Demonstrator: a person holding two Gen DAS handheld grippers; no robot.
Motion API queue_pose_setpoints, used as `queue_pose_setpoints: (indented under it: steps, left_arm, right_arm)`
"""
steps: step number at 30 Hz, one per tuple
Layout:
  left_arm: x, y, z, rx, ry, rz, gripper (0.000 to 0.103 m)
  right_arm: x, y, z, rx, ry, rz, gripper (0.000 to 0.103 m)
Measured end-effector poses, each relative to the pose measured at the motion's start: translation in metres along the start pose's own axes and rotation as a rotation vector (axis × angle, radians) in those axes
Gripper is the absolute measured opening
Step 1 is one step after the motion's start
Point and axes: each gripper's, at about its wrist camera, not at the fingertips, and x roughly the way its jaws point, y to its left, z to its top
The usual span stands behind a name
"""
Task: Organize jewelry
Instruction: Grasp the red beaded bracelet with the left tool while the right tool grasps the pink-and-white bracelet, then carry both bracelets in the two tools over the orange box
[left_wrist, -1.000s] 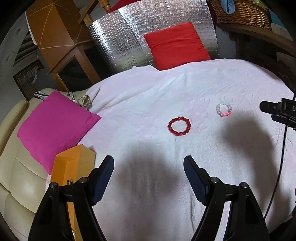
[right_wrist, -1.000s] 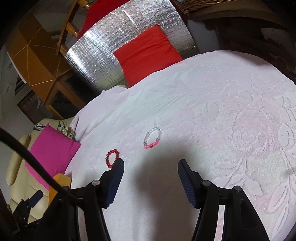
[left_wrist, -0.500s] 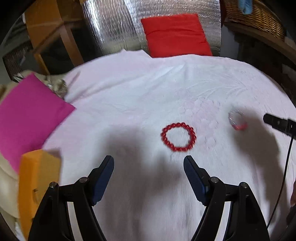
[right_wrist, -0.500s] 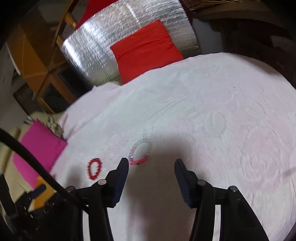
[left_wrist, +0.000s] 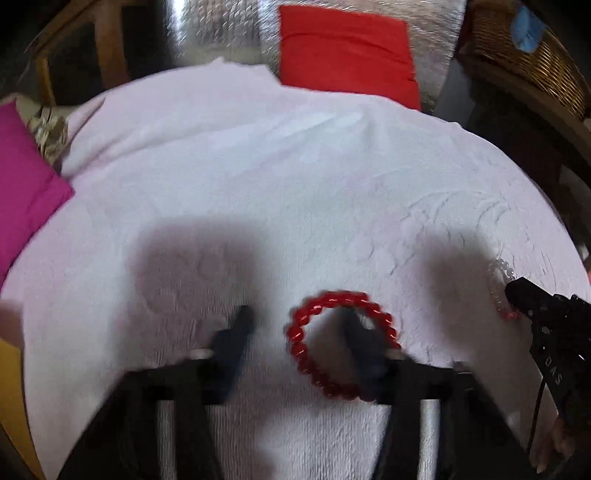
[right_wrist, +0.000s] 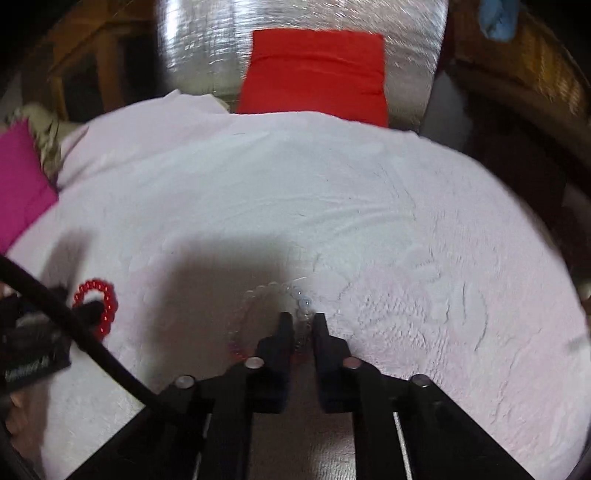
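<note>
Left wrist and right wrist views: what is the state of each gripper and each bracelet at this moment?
left gripper: jaws closing, one side of the red bracelet between them, not yet pinched.
right gripper: shut on the clear bracelet.
red bracelet: flat on the white cover, one finger inside its ring.
clear bracelet: on the cover, one side pinched.

- The left black two-finger gripper (left_wrist: 295, 325) has dark blue pads on its fingers (left_wrist: 232, 339) and a black frame behind them.
- The right black two-finger gripper (right_wrist: 301, 323) has dark, narrow fingers (right_wrist: 282, 332) with round silver screw heads on the black linkage arms.
- A thick black cable (right_wrist: 74, 328) runs across the right wrist view.
- White letters are printed on the black body of the right tool.
</note>
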Motion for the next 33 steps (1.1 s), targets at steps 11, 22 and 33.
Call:
queue_pose_setpoints:
  steps: [11, 22, 33]
  left_arm:
    - [-0.092, 0.035, -0.026, -0.017, -0.109, 0.008, 0.01]
    - [-0.295, 0.165, -0.104, -0.103, -0.275, 0.214, 0.01]
    - [-0.271, 0.286, -0.212, -0.328, -0.041, 0.326, 0.01]
  right_arm:
    - [-0.054, 0.009, 0.012, 0.069, -0.096, 0.24, 0.008]
    - [-0.174, 0.157, 0.01, -0.023, -0.176, 0.731, 0.008]
    - [-0.187, 0.36, -0.043, -0.26, 0.046, 0.844, 0.009]
